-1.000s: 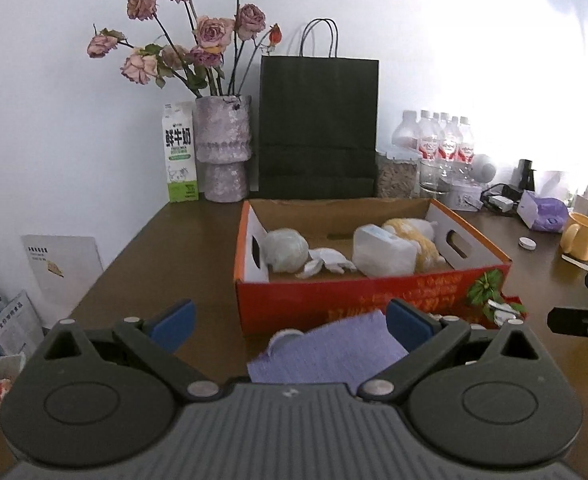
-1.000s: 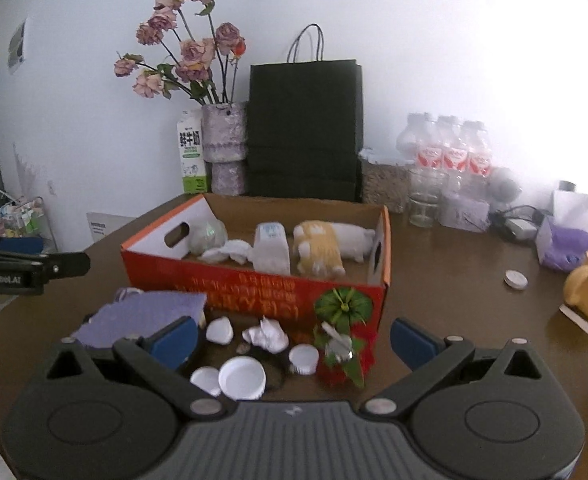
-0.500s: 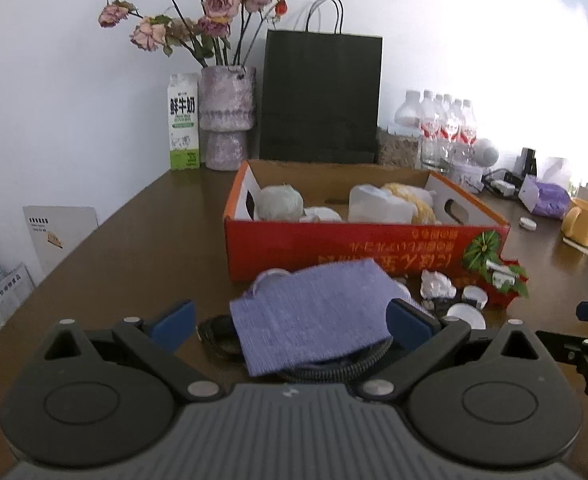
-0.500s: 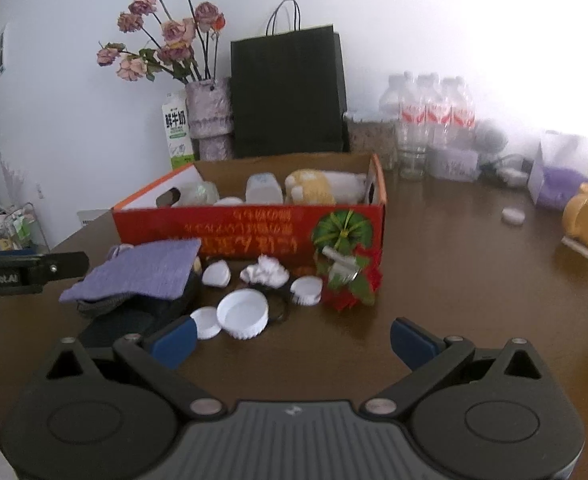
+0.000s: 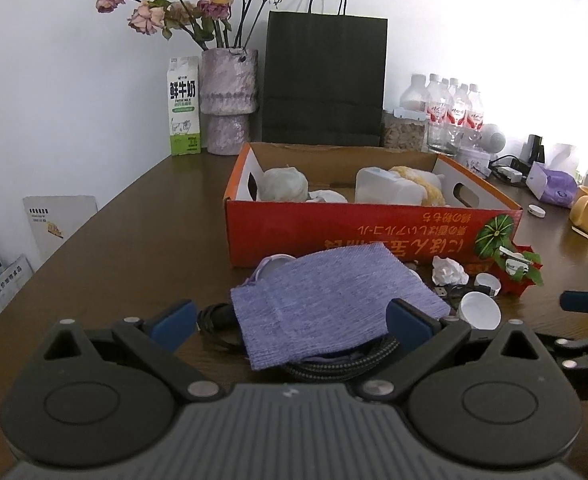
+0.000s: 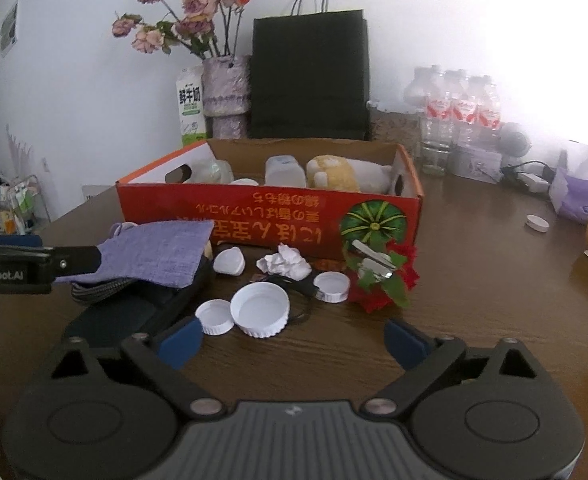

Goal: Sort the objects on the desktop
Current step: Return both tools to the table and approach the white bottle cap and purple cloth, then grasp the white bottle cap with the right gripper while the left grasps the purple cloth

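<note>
- Left gripper (image 5: pixel 290 318) gapes wide, nothing gripped, purple cloth (image 5: pixel 330 300) lying between its fingers.
- Right gripper (image 6: pixel 292 338) closing, empty, white caps (image 6: pixel 260 314) just beyond, near the red box (image 6: pixel 270 220).

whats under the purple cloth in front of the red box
The purple cloth lies over a braided dark cable, a black cord and a black flat case. A pale lid peeks out at its back edge. Anything else beneath it is covered.

The milk carton (image 5: pixel 183 106) reads "鲜牛奶"; the left gripper's arm (image 6: pixel 18 268) shows "enRobot.AI"; the red box (image 5: pixel 370 236) carries upside-down Japanese print.
</note>
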`<action>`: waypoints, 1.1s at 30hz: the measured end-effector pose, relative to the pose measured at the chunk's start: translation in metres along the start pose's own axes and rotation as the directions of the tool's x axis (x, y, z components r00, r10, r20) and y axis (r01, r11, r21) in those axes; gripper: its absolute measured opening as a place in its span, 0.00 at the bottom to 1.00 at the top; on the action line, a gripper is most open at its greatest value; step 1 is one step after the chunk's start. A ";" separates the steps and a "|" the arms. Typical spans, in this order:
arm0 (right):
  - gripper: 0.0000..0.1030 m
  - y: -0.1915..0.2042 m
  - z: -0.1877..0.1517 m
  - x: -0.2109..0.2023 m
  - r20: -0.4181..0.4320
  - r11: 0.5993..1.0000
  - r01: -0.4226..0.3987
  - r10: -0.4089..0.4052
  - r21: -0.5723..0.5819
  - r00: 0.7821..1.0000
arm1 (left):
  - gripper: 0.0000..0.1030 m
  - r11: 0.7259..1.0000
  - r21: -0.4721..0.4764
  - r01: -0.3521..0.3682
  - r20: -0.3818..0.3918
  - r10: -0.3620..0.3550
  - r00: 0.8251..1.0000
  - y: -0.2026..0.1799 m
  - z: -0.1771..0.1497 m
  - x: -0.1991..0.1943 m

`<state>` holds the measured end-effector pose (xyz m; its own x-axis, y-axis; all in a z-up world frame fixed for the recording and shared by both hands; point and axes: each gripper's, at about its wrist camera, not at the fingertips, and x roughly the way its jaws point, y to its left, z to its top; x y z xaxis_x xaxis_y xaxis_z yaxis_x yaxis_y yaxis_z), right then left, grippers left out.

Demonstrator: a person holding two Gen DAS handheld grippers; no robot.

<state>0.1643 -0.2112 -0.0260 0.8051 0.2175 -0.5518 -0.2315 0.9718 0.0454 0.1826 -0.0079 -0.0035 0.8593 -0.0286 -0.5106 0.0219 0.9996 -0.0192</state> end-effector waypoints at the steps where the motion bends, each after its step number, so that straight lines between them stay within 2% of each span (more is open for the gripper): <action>1: 0.92 0.002 0.001 0.003 -0.002 1.000 0.000 0.000 -0.005 1.000 | 1.00 1.000 0.000 -0.001 -0.002 0.001 1.000 0.001 0.000 0.001; 3: 0.90 0.005 0.004 0.010 -0.007 1.000 -0.002 0.002 -0.018 1.000 | 1.00 1.000 0.003 -0.011 -0.008 0.011 1.000 0.001 0.001 0.003; 5: 0.78 0.007 0.007 0.017 -0.015 1.000 -0.008 0.007 -0.027 1.000 | 1.00 1.000 0.002 -0.009 -0.019 0.009 1.000 0.002 0.001 0.006; 9: 0.76 0.011 0.010 0.029 -0.034 0.999 -0.007 0.005 -0.042 0.999 | 1.00 1.000 -0.005 -0.001 -0.032 0.001 0.999 0.004 0.003 0.011; 14: 0.67 0.015 0.013 0.038 -0.047 0.998 -0.011 0.008 -0.059 0.999 | 0.99 1.000 -0.012 0.006 -0.056 -0.006 0.998 0.006 0.006 0.023; 21: 0.55 0.015 0.013 0.046 -0.069 0.998 -0.032 0.028 -0.054 0.997 | 0.76 0.998 -0.052 0.030 -0.106 -0.035 0.994 0.010 0.002 0.032; 23: 0.46 0.016 0.012 0.047 -0.073 0.998 -0.040 0.036 -0.052 0.997 | 0.70 0.997 -0.068 0.041 -0.111 -0.048 0.993 0.011 0.002 0.032; 25: 0.42 0.016 0.012 0.047 -0.072 0.998 -0.043 0.039 -0.051 0.997 | 0.61 0.997 -0.068 0.034 -0.112 -0.042 0.993 0.010 0.002 0.031; 33: 0.38 0.016 0.011 0.042 -0.053 0.998 -0.038 0.035 -0.054 0.998 | 0.40 0.999 -0.054 -0.005 -0.114 -0.001 0.993 0.011 0.000 0.028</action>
<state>0.2005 -0.1851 -0.0390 0.7661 0.2466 -0.5936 -0.2912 0.9564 0.0216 0.2069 0.0020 -0.0181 0.7956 -0.0301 -0.6051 -0.0104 0.9979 -0.0633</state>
